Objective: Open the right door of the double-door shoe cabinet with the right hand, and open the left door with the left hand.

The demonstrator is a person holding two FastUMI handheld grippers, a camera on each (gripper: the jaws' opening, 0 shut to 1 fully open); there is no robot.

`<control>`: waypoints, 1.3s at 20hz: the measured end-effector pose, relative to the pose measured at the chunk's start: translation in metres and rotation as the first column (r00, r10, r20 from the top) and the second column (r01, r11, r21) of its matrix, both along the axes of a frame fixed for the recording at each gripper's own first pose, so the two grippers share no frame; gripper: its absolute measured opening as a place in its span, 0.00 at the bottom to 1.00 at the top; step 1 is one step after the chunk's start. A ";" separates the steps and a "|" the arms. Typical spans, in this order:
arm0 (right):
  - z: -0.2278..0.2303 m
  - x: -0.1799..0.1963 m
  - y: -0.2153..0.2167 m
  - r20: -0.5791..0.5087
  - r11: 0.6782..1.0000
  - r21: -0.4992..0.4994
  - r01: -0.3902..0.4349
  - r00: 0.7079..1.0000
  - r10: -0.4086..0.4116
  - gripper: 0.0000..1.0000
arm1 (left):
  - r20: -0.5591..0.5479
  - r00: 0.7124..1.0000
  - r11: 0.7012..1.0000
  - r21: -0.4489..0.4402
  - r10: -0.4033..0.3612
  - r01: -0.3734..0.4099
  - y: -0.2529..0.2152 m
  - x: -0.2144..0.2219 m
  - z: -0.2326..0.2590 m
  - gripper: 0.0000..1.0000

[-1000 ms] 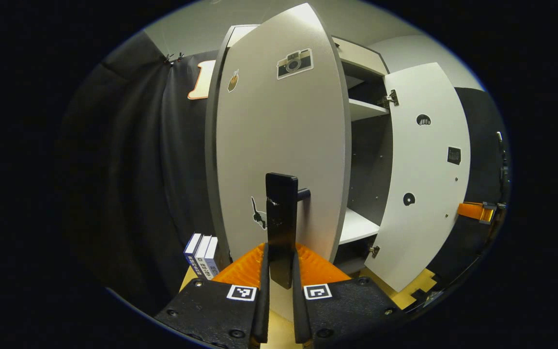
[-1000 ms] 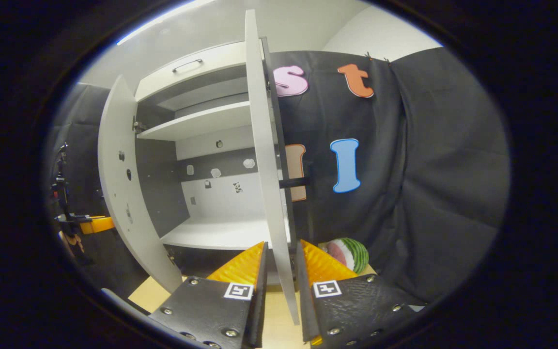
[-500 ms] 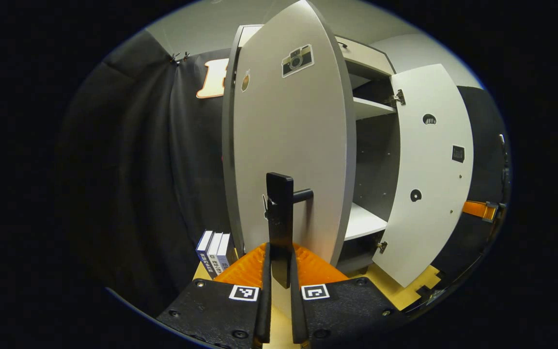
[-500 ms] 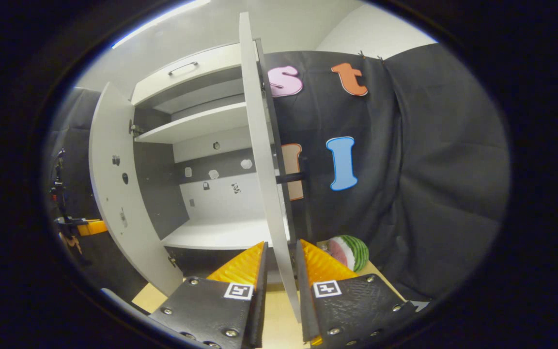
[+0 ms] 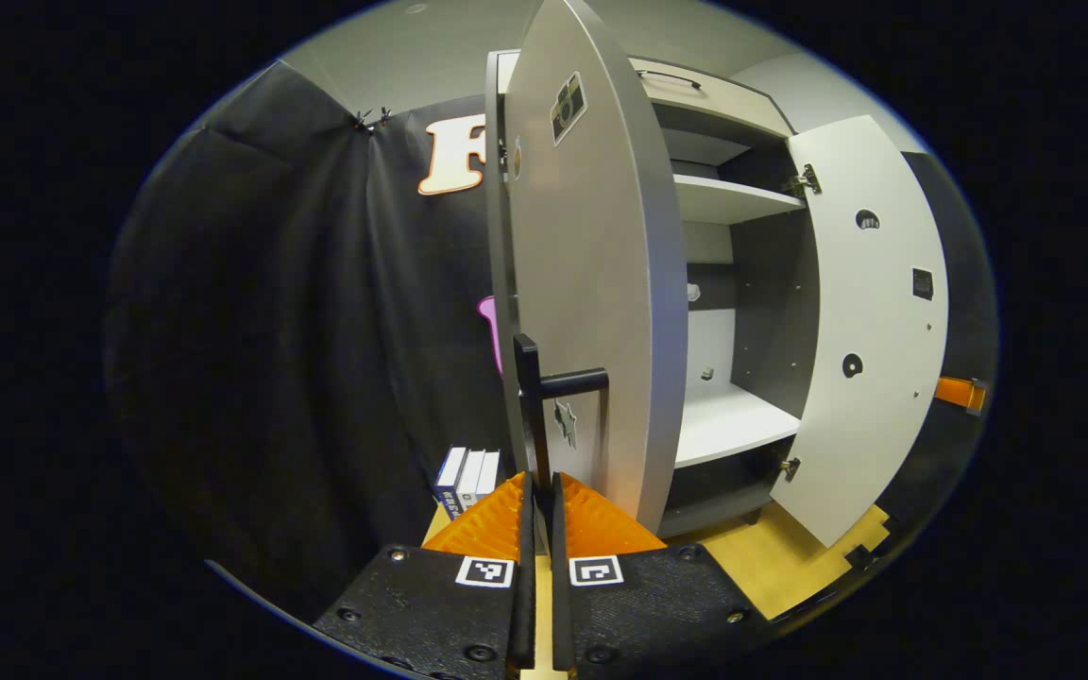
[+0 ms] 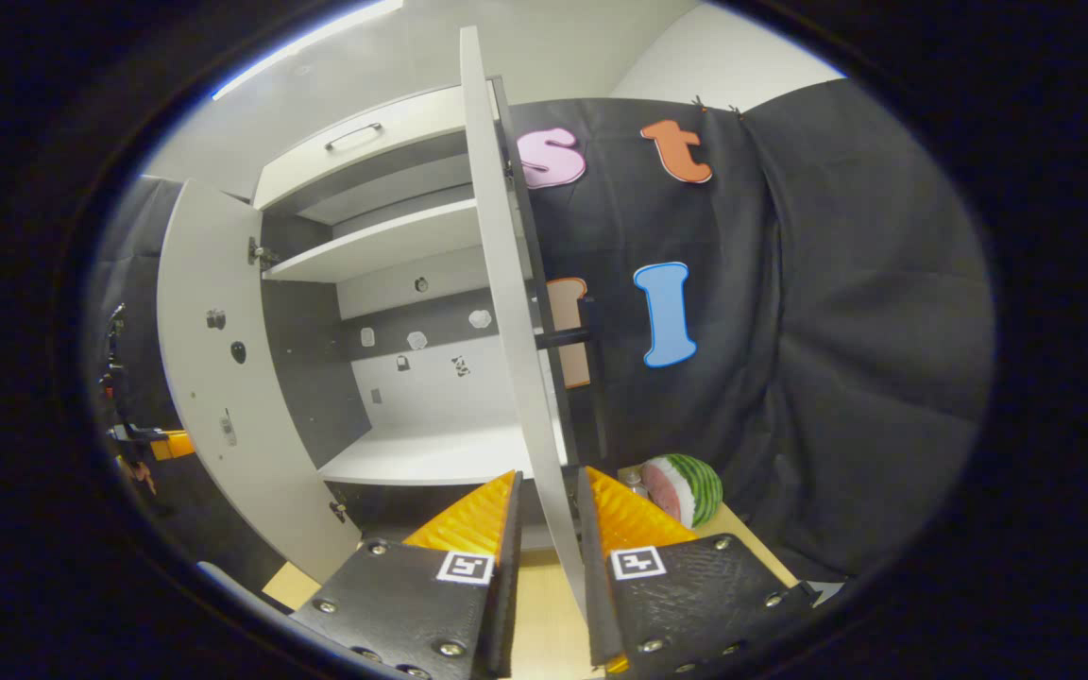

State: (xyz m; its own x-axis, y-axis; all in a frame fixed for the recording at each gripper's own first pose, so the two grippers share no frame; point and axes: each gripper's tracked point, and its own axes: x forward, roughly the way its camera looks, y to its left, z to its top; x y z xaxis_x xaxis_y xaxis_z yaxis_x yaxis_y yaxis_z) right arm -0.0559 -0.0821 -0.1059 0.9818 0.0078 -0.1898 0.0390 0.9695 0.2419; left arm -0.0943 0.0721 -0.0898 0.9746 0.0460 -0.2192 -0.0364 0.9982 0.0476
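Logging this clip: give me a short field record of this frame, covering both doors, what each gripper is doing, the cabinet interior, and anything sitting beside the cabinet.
left door: swung wide open, handle side facing the left gripper view
left gripper: shut on the black door handle
right door: open, seen edge-on in the right gripper view
right gripper: fingers on either side of the right door's edge; contact unclear
cabinet interior: shelves bare, small stickers on back panel
beside cabinet: books on one side, watermelon on the other

cabinet interior (image 5: 742, 312): open between both swung doors | left door (image 5: 591, 283) side: books (image 5: 468, 477) near its foot | right door (image 6: 506, 312) side: watermelon (image 6: 686, 489) on desk
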 end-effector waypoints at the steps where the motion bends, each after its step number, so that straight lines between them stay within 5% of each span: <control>1: 0.000 0.000 0.001 0.000 1.000 0.001 -0.002 1.000 0.002 0.31 | -0.003 1.000 0.999 0.017 0.030 -0.030 0.004 0.001 -0.001 0.06; 9: 0.004 -0.005 0.000 0.003 1.000 0.004 0.005 1.000 -0.005 0.31 | 0.005 0.999 0.995 -0.087 0.051 -0.050 0.033 -0.004 -0.004 0.02; 22: 0.002 -0.010 -0.007 -0.006 1.000 0.010 0.016 1.000 -0.016 0.31 | 0.009 0.999 0.998 -0.051 0.039 -0.038 0.043 -0.003 -0.003 0.08; 26: -0.001 -0.003 -0.006 -0.010 1.000 0.016 0.011 1.000 -0.011 0.31 | 0.001 0.997 0.992 -0.105 0.072 -0.071 0.062 -0.007 -0.006 0.59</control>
